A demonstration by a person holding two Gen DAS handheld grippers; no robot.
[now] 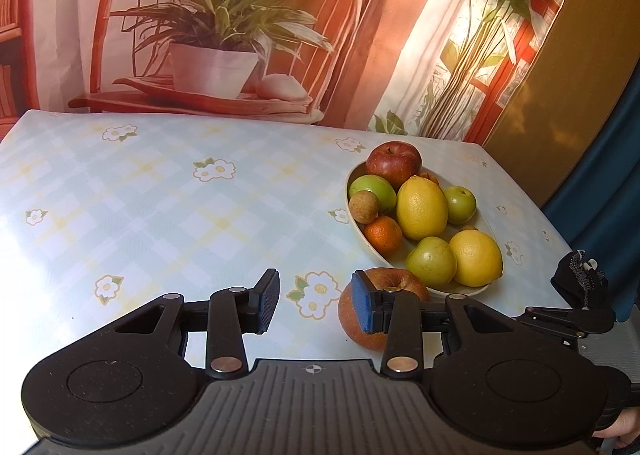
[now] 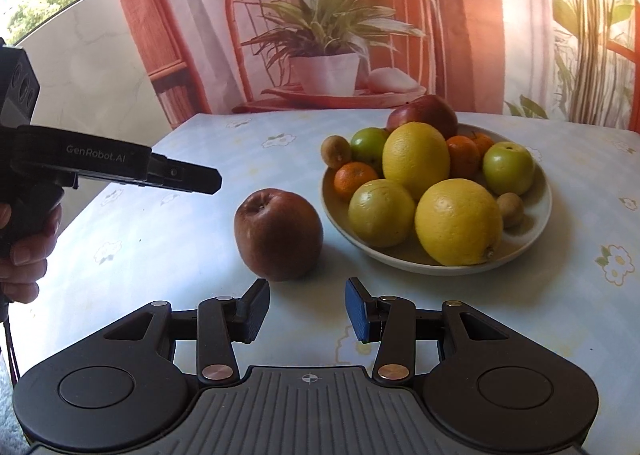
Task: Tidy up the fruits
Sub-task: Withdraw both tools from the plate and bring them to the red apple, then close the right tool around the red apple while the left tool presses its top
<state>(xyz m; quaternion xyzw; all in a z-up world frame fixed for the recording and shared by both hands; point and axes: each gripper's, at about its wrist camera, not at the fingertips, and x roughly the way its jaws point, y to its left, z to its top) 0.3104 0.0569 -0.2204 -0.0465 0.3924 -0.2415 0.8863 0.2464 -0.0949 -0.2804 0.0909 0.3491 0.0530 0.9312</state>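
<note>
My left gripper (image 1: 314,305) and right gripper (image 2: 307,309) gaped empty; the russet, dull-skinned apple (image 2: 279,234) sat upright just left of the fruit-heaped plate (image 2: 536,223).

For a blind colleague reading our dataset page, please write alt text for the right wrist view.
A dark red apple stands alone on the floral tablecloth, just left of a plate piled with lemons, green fruits and small oranges. The open right gripper points between them; the left gripper reaches in from the left, above the cloth.
</note>
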